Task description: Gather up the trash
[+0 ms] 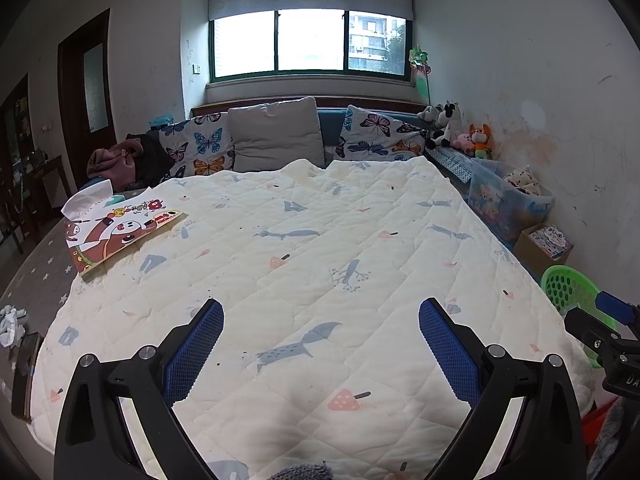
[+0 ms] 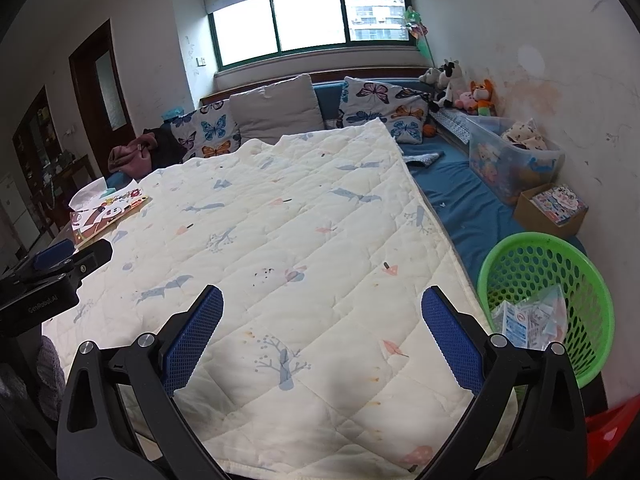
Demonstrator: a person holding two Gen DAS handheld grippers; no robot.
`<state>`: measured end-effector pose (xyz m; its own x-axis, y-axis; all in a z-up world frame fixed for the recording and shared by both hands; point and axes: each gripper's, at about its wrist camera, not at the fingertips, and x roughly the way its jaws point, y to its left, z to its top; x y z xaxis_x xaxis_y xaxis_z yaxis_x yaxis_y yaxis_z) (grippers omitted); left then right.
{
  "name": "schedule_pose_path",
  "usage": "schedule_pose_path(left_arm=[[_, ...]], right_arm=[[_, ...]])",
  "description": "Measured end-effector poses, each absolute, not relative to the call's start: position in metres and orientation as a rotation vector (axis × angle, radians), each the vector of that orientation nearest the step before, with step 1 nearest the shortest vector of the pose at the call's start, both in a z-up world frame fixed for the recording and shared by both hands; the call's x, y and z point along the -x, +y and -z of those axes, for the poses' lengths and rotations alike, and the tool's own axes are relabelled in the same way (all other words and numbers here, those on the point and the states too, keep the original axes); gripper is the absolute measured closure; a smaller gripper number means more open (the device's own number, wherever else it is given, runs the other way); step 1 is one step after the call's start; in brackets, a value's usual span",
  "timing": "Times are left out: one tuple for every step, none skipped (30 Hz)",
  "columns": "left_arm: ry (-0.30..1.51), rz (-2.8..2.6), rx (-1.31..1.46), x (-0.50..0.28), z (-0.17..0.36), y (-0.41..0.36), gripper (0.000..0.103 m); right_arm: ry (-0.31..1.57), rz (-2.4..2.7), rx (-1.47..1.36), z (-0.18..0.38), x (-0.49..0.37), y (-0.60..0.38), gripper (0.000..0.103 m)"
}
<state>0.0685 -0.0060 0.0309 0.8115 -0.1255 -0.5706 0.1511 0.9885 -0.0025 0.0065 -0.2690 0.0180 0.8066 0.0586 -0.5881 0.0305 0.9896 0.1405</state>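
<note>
We see a wide quilt [image 2: 288,216] spread over the bed, cream with printed animals and trees, and almost bare of litter. At its far left edge lies a picture book [image 1: 120,236] with a white sheet of paper [image 1: 86,200] tucked against it; whether that sheet is rubbish we cannot tell.

To the right of the quilt, on the blue mattress, stands the green basket [image 2: 592,292], and it already holds a heap of clear and printed wrappers [image 2: 528,320]. We judge the task well along: most trash seems gathered there.

What may remain is small. In the left wrist view a crumpled pale wad [image 1: 12,324] lies on the grey starred sheet beside the quilt's left edge, near a dark phone-like slab [image 1: 26,376]. That looks like the next pickup, though we cannot be sure.

The left gripper [image 1: 320,320] hovers over the quilt with its jaws spread wide, holding nothing and touching nothing. The right gripper [image 2: 322,308] is likewise wide apart and empty, just beside the basket.
</note>
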Motion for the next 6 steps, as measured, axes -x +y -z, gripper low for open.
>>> schedule_pose_path(left_arm=[[0.606, 0.146, -0.043, -0.0691, -0.0309, -0.0055, 0.008], [0.606, 0.146, -0.043, -0.0686, -0.0307, -0.0057, 0.008], [0.607, 0.145, -0.044, -0.0686, -0.0307, -0.0057, 0.008], [0.607, 0.144, -0.044, -0.0682, -0.0304, -0.0056, 0.008], [0.607, 0.143, -0.044, -0.0676, -0.0301, -0.0056, 0.008], [0.608, 0.142, -0.044, -0.0677, -0.0301, -0.0055, 0.008]], right_arm=[[0.634, -0.016, -0.148, -0.0184, -0.0064, -0.2694, 0.004], [0.635, -0.017, -0.148, -0.0181, -0.0065, -0.2693, 0.004], [0.635, -0.017, -0.148, -0.0182, -0.0066, -0.2691, 0.004], [0.636, -0.018, -0.147, -0.0177, -0.0067, -0.2682, 0.004], [0.637, -0.018, -0.148, -0.0175, -0.0068, -0.268, 0.004], [0.637, -0.019, -0.149, -0.0172, -0.007, -0.2679, 0.004]])
